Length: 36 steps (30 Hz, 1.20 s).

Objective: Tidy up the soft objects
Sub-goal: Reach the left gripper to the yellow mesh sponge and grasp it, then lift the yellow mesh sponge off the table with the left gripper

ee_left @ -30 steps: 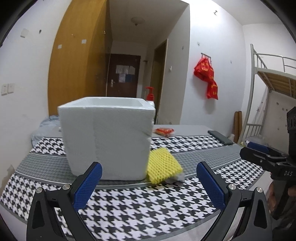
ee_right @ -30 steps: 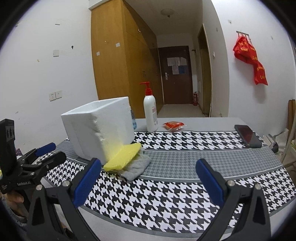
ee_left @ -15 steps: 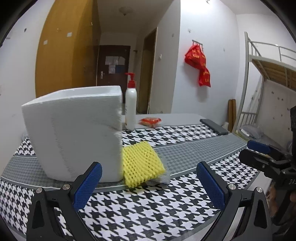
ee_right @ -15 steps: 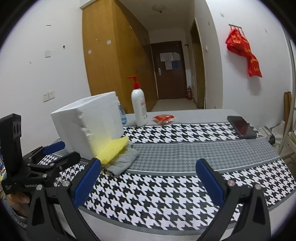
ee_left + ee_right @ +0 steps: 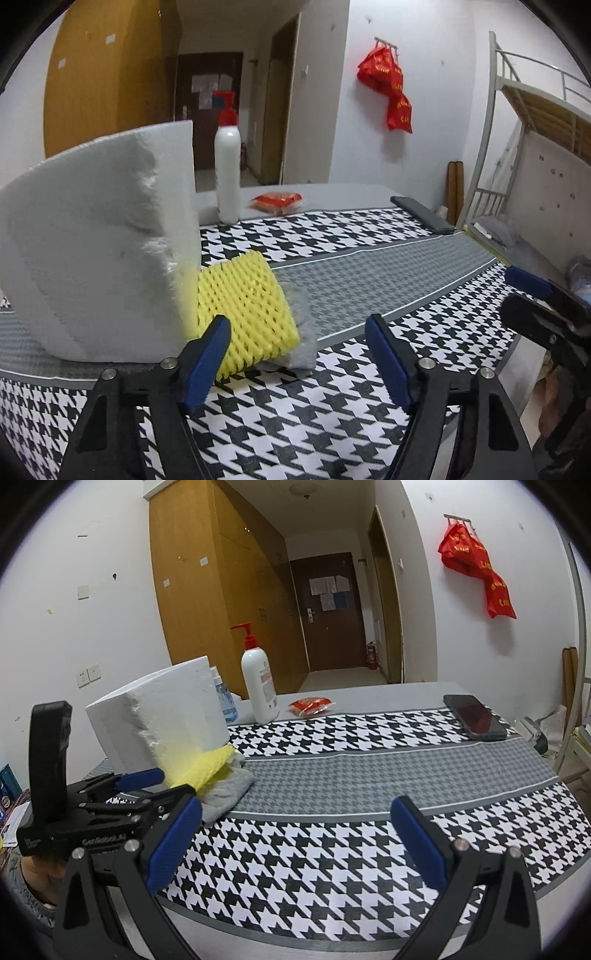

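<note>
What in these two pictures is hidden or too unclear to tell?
- Inside of the white foam box: both views sit below its rim.
- Grey soft piece: mostly covered by the yellow foam net; what it is stays unclear.
- Small clear bottle: right view only, half behind the box.
- Pump bottle label: too small to read.
- Left tool, closing: whether its pads touch the net is unclear in both views.

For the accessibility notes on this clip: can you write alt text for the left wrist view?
The left gripper, its blue-padded jaws closing with nothing yet pinched between them, points at a yellow foam net lying on a grey cloth against a white foam box on a houndstooth tablecloth. A white pump bottle stands behind.
</note>
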Each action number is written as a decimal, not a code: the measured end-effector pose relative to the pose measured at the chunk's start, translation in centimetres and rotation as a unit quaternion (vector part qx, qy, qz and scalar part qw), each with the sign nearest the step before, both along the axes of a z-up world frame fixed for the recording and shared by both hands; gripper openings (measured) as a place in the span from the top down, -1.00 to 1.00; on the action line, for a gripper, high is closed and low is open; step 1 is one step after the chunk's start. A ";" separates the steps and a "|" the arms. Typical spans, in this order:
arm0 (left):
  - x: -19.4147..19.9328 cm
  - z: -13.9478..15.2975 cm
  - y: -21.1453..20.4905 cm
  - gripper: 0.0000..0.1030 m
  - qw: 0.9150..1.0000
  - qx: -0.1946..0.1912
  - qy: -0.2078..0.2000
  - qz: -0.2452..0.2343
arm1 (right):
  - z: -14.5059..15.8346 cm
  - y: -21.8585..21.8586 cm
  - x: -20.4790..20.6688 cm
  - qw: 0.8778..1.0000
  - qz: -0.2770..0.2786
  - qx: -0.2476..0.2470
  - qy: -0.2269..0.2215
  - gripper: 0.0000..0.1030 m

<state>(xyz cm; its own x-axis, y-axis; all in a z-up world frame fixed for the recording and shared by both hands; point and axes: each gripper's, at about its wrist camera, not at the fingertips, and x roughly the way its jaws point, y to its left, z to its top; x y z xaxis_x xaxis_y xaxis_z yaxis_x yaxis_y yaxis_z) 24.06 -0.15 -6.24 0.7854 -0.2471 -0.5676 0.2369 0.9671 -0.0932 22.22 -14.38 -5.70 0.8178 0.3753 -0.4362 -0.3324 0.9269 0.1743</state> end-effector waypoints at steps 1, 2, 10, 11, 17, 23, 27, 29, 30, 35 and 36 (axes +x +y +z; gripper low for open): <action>0.4 -0.2 0.0 -0.34 1.000 0.004 0.006 0.004 | -0.1 -0.1 0.1 1.000 -0.002 0.000 0.002 -1.00; 0.6 -0.3 0.0 -0.28 1.000 0.007 0.011 0.008 | -0.2 -0.1 0.2 1.000 -0.001 0.002 0.004 -1.00; 1.5 -1.0 -0.3 -0.27 0.998 0.041 0.030 0.025 | -0.5 0.2 0.7 1.000 0.008 0.001 0.010 -1.00; 1.5 -1.0 -0.3 -0.26 0.998 0.044 0.032 0.025 | -0.5 0.2 0.7 1.000 0.008 0.001 0.010 -1.00; 1.9 -1.2 0.1 0.17 0.998 0.047 0.038 0.031 | -0.7 0.4 1.0 1.000 0.013 0.002 0.014 -1.00; 2.0 -1.2 0.3 0.49 0.998 0.048 0.038 0.031 | -0.7 0.4 1.3 1.000 0.015 0.004 0.016 -1.00; 2.0 -1.2 0.3 0.76 0.998 0.047 0.039 0.027 | -0.7 0.5 1.3 1.000 0.018 0.005 0.016 -1.00; 1.7 -0.9 0.3 0.79 0.998 0.046 0.033 0.020 | -0.7 0.5 1.3 1.000 0.020 0.005 0.016 -1.00; 1.5 -0.8 0.3 0.80 0.998 0.043 0.030 0.015 | -0.7 0.5 1.2 1.000 0.019 0.005 0.016 -1.00; 0.3 0.5 0.2 0.80 1.000 0.028 0.013 -0.005 | -0.6 0.6 1.3 1.000 0.019 0.006 0.017 -1.00; 0.0 0.9 0.2 0.80 1.000 0.028 0.007 -0.006 | -0.5 0.7 1.3 1.000 0.019 0.004 0.017 -1.00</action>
